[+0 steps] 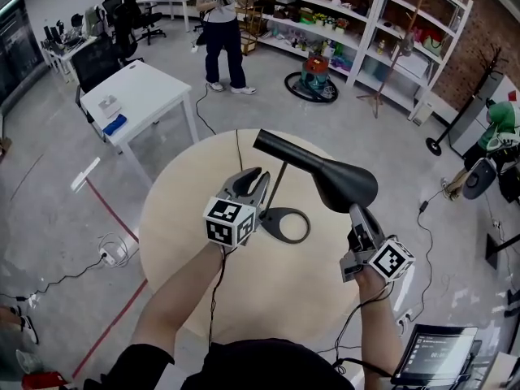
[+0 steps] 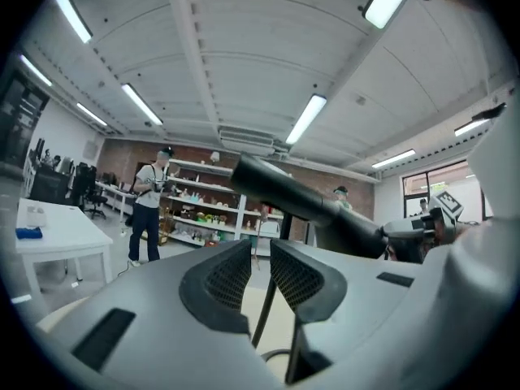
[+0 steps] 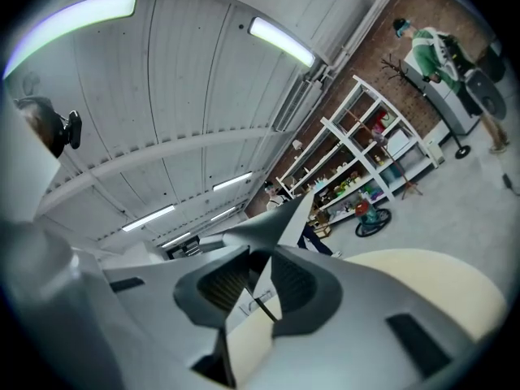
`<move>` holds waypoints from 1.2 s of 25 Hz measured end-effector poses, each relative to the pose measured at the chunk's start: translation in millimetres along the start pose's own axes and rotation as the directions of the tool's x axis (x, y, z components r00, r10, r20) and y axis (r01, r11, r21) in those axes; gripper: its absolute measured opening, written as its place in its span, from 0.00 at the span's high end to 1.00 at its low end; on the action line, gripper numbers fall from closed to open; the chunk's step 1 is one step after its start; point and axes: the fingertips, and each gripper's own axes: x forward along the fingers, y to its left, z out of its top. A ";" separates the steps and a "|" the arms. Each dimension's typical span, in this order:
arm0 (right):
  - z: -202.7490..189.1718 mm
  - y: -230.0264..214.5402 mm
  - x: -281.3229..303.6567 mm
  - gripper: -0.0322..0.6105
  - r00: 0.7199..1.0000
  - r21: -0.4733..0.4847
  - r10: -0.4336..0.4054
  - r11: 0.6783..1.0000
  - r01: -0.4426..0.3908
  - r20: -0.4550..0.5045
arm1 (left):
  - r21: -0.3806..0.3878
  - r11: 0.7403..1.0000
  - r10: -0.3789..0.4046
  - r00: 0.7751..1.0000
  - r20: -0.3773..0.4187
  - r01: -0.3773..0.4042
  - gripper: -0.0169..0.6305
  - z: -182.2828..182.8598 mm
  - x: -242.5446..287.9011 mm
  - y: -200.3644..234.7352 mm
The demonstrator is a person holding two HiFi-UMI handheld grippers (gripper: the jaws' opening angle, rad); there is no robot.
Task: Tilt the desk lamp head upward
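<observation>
The lamp head (image 1: 325, 173) is smooth matt black, like painted metal; its ring base (image 1: 286, 224) is matt dark grey. The round surface (image 1: 175, 234) is pale, smooth, wood-like and matt. The left gripper (image 2: 260, 254) has a matt grey plastic shell; its jaws carry dark cross-hatched pads.

Workshop room with grey floor (image 1: 49, 218) and brick wall (image 1: 487, 23).
White shelving (image 1: 357, 23) lines the brick; a white desk (image 1: 146, 92) and black office chairs (image 1: 134, 10) stand left, red tape (image 1: 114, 210) crosses the floor, strip lights (image 2: 305, 119) run along the ribbed ceiling (image 2: 244, 55).
</observation>
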 end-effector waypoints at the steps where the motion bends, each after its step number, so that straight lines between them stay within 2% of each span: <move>1: 2.5 0.4 -0.7 0.81 1.000 -0.006 -0.001 1.000 0.001 0.003 | -0.011 1.000 0.005 1.000 0.025 -0.005 0.89 11.1 -4.3 1.9; 4: 11.0 5.4 -0.8 0.82 1.000 -0.014 0.003 1.000 -0.003 0.011 | -0.018 1.000 0.018 0.995 0.095 -0.017 0.89 44.4 -16.0 8.2; 7: 22.4 17.3 3.1 0.83 0.999 -0.040 0.032 0.999 -0.031 0.018 | 0.016 0.999 0.036 0.984 0.173 -0.040 0.89 81.2 -27.4 21.5; 9: 27.6 19.4 3.6 0.84 0.999 -0.051 0.028 0.998 -0.027 0.017 | 0.032 0.999 0.031 0.980 0.195 -0.038 0.89 98.4 -27.6 32.0; 15: 40.6 25.9 0.5 0.85 0.999 -0.074 0.043 0.996 -0.042 0.019 | 0.036 0.998 -0.046 0.993 0.109 0.043 0.89 89.3 -8.2 28.6; 18: 43.6 29.2 5.0 0.85 0.997 -0.082 0.073 0.994 -0.072 0.012 | -0.009 0.998 -0.066 0.994 0.084 0.067 0.89 78.3 -4.3 29.4; 21: 52.2 25.2 4.9 0.86 0.996 -0.076 0.090 0.993 -0.091 -0.007 | -0.034 0.995 -0.095 0.993 0.075 0.098 0.89 75.6 -3.9 22.5; 25: 64.0 17.7 3.5 0.86 0.993 -0.068 0.112 0.991 -0.114 -0.031 | -0.015 0.991 -0.130 0.990 0.058 0.131 0.89 71.4 -6.5 6.7; 30: 68.9 11.5 5.4 0.86 0.992 -0.061 0.113 0.991 -0.117 -0.061 | -0.015 0.992 -0.121 0.989 0.091 0.123 0.89 81.7 -14.5 1.5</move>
